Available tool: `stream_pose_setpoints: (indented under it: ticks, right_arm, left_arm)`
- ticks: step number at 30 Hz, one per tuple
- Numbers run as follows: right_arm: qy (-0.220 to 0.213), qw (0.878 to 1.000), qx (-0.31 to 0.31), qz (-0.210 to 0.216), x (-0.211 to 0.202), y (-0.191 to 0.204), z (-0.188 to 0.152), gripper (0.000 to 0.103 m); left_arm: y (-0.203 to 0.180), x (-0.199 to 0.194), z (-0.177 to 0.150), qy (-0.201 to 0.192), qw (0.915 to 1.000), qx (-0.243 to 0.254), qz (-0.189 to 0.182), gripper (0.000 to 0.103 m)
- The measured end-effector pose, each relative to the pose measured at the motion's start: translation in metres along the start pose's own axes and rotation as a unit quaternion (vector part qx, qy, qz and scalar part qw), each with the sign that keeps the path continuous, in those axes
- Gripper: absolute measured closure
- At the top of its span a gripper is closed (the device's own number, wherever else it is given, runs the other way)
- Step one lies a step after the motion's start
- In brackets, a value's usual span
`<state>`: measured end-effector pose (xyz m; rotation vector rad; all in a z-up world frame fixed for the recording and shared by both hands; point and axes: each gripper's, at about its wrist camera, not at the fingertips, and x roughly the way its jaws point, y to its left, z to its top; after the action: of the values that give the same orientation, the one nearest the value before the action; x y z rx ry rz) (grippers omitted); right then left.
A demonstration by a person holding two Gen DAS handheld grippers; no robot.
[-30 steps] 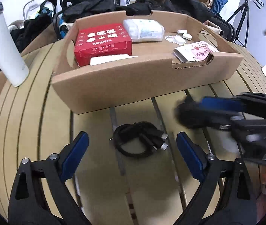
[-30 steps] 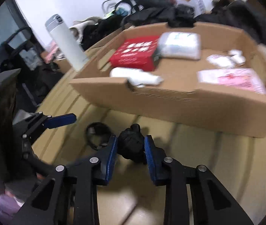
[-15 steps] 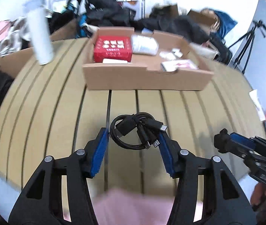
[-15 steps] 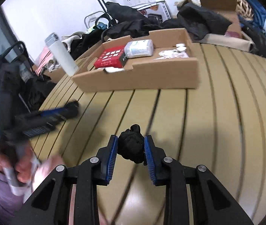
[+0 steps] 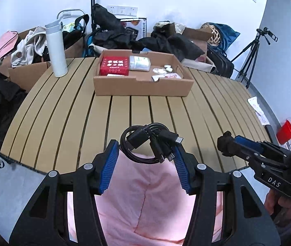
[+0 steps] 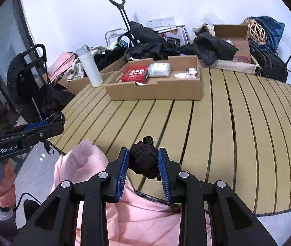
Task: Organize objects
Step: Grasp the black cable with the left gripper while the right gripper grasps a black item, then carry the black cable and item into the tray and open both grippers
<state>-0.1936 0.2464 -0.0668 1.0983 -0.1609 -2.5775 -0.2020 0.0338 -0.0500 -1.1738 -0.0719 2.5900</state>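
My left gripper (image 5: 145, 160) is shut on a coiled black cable bundle (image 5: 148, 140) and holds it above the near table edge. My right gripper (image 6: 143, 164) is shut on a wad of black cloth (image 6: 144, 160), also held over the near edge; it shows in the left wrist view (image 5: 225, 144) too. A cardboard tray (image 5: 143, 87) stands far back on the slatted table (image 5: 84, 123). In it lie a red box (image 5: 114, 65), a clear plastic pack (image 5: 139, 63) and small white items (image 5: 164, 69).
A white bottle (image 5: 56, 49) stands at the table's back left. Bags, black clothes and boxes pile behind the table. A tripod (image 5: 250, 57) stands at the right. The person's pink clothing (image 5: 145, 194) lies below both grippers. A red cup (image 5: 286, 131) is off the table's right.
Both grippers have pulled back from the tray toward the near table edge and risen. The left one closed on the cable bundle and lifted it off the table. The right one keeps the black cloth.
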Motion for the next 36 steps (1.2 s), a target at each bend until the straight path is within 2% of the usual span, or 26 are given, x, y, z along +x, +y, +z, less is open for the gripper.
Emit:
stream_pose_setpoints:
  ticks: [3,5,9,12,15,20,23,24,27,29,30,32,34,36]
  right_arm:
    - [-0.003,1.0,0.008,0.019,0.003,-0.007,0.015,0.071]
    - [-0.009,1.0,0.014,0.025,0.009,-0.014,0.04,0.071]
    - [-0.02,0.998,0.025,0.05,0.027,-0.028,0.092,0.071]
    - [-0.005,0.998,0.032,0.062,0.065,-0.043,0.137,0.071]
    - [0.026,0.995,0.057,0.078,0.123,-0.066,0.176,0.071]
    - [0.082,0.991,0.092,0.051,0.228,-0.098,0.214,0.071]
    - [0.11,0.988,0.105,0.038,0.277,-0.108,0.22,0.071]
    - [0.116,0.987,0.109,0.035,0.289,-0.11,0.222,0.071]
    - [0.13,0.985,0.106,0.037,0.31,-0.109,0.224,0.07]
    - [0.134,0.986,0.098,0.031,0.313,-0.105,0.225,0.065]
    - [0.132,0.986,0.094,0.028,0.311,-0.104,0.225,0.056]
    - [0.124,0.988,0.087,0.028,0.303,-0.1,0.228,0.022]
    - [0.111,0.99,0.084,0.023,0.286,-0.099,0.233,0.021]
    - [0.098,0.992,0.079,0.006,0.263,-0.099,0.242,0.021]
  left_arm:
    - [-0.003,0.013,0.027,-0.011,0.9996,0.007,-0.024,0.054]
    - [-0.002,0.031,0.05,-0.014,0.9995,0.0,-0.028,0.053]
    - [0.003,0.093,0.104,0.021,0.9981,-0.012,-0.056,0.053]
    - [0.006,0.144,0.142,0.04,0.9967,-0.016,-0.069,0.053]
    - [0.01,0.198,0.173,0.064,0.9959,-0.009,-0.064,0.053]
    - [0.011,0.271,0.191,0.109,0.9936,0.015,-0.027,0.053]
    - [0.012,0.292,0.187,0.131,0.9899,0.029,-0.046,0.049]
    - [0.013,0.296,0.185,0.137,0.9888,0.029,-0.052,0.041]
    - [0.017,0.294,0.183,0.128,0.9898,0.021,-0.06,0.035]
    - [0.022,0.289,0.185,0.124,0.99,0.02,-0.064,0.031]
    - [0.025,0.285,0.188,0.12,0.9909,0.021,-0.057,0.03]
    - [0.033,0.274,0.198,0.109,0.993,0.021,-0.04,0.028]
    - [0.042,0.262,0.207,0.106,0.9941,0.013,-0.016,0.019]
    - [0.053,0.246,0.22,0.103,0.9944,0.004,0.025,0.004]
